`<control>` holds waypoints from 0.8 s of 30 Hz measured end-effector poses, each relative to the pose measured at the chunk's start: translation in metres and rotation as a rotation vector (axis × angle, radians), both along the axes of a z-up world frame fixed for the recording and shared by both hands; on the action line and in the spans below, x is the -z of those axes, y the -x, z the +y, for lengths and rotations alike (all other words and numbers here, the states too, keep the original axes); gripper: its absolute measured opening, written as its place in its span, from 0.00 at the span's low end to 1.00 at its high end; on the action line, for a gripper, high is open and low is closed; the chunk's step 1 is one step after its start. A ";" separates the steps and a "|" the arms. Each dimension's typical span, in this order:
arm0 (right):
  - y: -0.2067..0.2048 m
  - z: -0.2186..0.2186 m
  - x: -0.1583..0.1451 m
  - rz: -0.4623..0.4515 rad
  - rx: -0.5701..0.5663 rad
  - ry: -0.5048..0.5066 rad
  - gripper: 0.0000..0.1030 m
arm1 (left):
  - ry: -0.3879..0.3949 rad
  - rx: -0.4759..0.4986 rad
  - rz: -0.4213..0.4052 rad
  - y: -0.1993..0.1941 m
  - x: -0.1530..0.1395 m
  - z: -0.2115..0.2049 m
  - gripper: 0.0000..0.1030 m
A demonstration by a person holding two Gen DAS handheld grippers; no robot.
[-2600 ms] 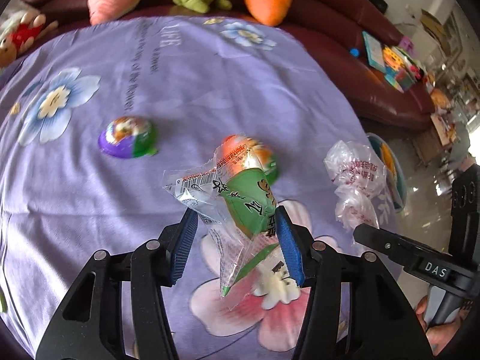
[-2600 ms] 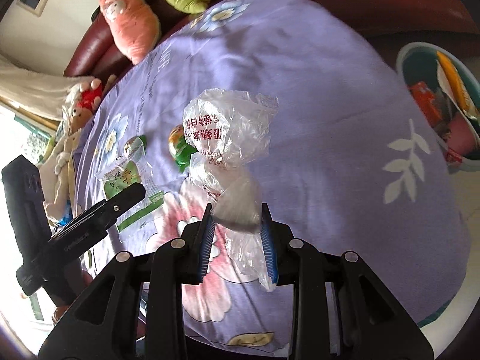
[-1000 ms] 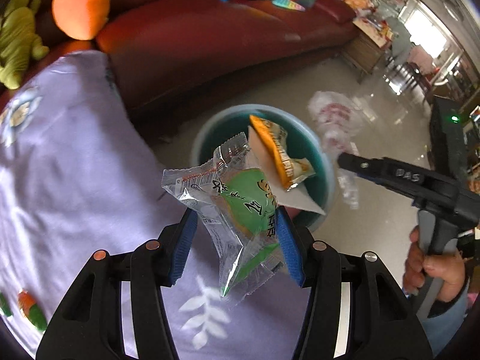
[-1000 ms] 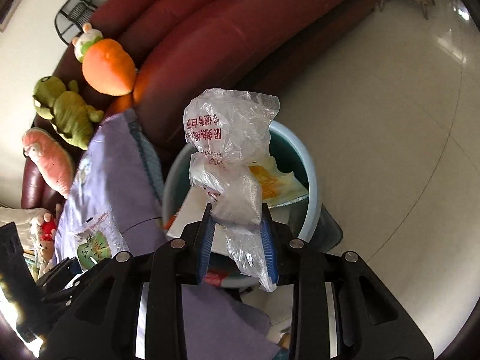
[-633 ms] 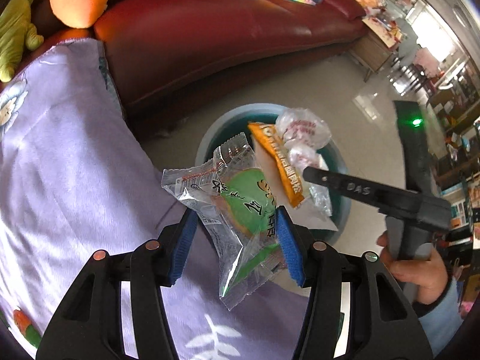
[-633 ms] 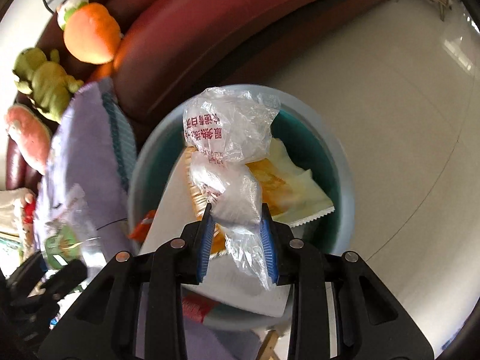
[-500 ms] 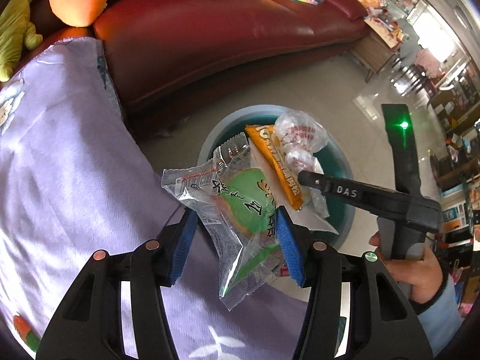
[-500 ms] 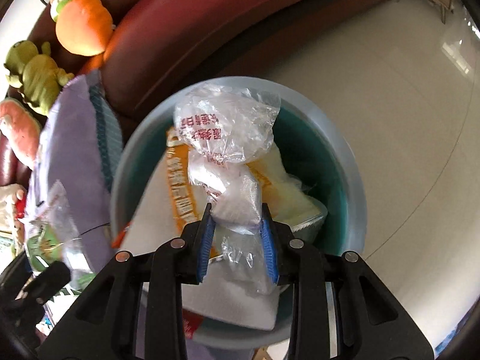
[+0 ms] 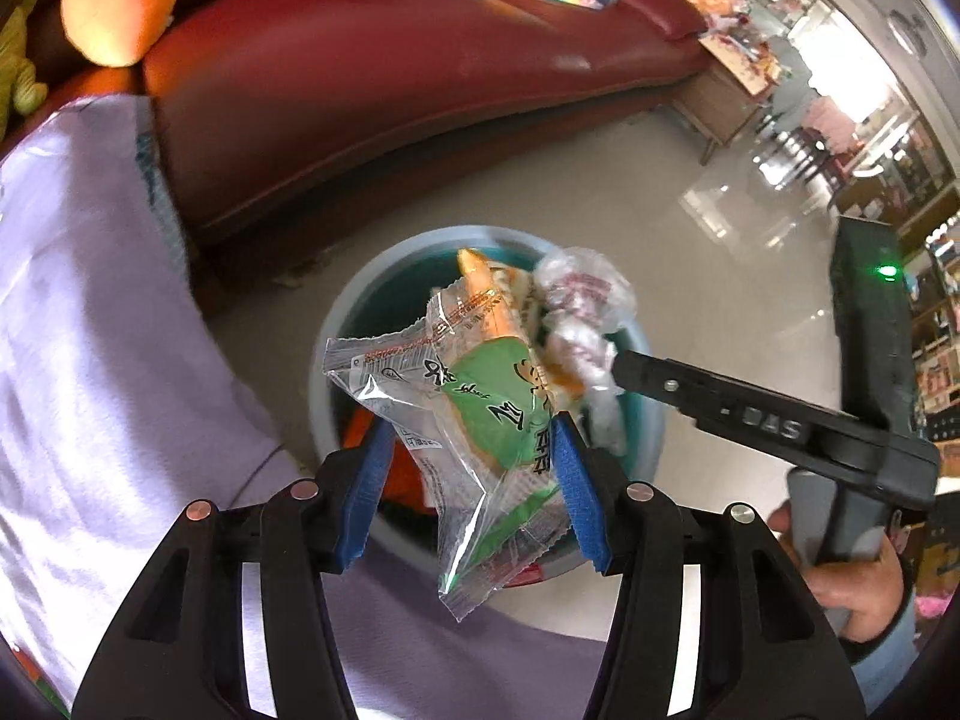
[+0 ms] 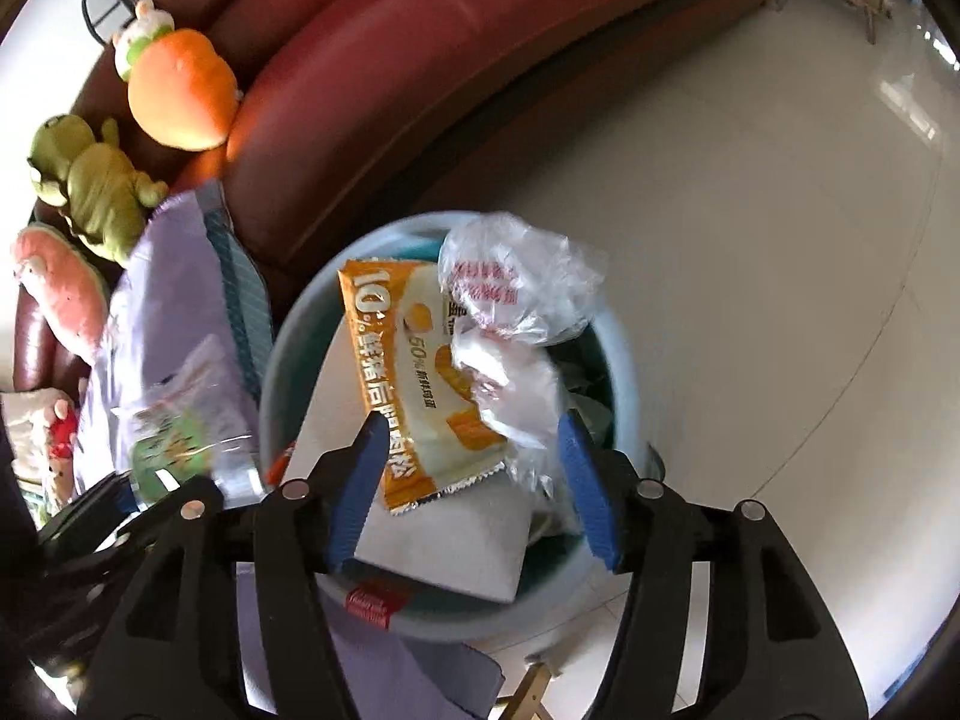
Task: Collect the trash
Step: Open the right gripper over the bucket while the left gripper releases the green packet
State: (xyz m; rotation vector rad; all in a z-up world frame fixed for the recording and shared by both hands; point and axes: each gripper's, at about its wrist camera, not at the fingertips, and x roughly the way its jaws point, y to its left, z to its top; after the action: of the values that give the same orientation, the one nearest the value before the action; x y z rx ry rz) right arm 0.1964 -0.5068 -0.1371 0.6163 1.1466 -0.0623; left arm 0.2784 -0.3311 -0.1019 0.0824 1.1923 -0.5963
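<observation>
A round teal trash bin [image 9: 354, 306] [image 10: 624, 384] stands on the floor below both grippers. My left gripper [image 9: 471, 486] has wide jaws; a green and clear snack wrapper [image 9: 492, 402] hangs against its right pad over the bin. My right gripper [image 10: 471, 483] is open above the bin. A crumpled clear plastic bag [image 10: 516, 294] with red print lies loose in the bin beside its right finger, and shows in the left wrist view [image 9: 582, 294]. An orange wrapper [image 10: 408, 372] and white paper [image 10: 444, 540] lie in the bin.
A dark red sofa [image 9: 390, 60] [image 10: 450, 60] runs behind the bin with plush toys [image 10: 174, 96] on it. The purple tablecloth [image 9: 90, 330] [image 10: 174, 288] hangs at the left. Glossy tiled floor [image 10: 750, 210] spreads to the right.
My right gripper has opened over the bin and let go of the clear plastic bag, which now rests in the bin. My left gripper's jaws have widened and it moved closer over the bin.
</observation>
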 end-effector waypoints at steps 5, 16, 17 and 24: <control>0.028 -0.020 -0.018 -0.027 0.060 0.007 0.58 | -0.021 0.008 0.028 -0.004 0.023 -0.016 0.54; 0.032 -0.019 -0.027 -0.022 0.087 0.010 0.59 | -0.040 -0.022 0.082 -0.018 0.052 -0.015 0.80; 0.031 -0.017 -0.028 -0.023 0.085 0.010 0.59 | -0.037 -0.026 0.059 -0.015 0.046 -0.013 0.82; 0.033 -0.001 -0.040 -0.036 0.074 0.027 0.65 | -0.008 -0.034 0.019 -0.002 0.019 0.000 0.87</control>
State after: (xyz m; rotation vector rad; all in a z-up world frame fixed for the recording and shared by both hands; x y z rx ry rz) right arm 0.1632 -0.5081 -0.0972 0.6339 1.0866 -0.1295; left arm 0.2801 -0.3308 -0.1213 0.0632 1.2122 -0.5640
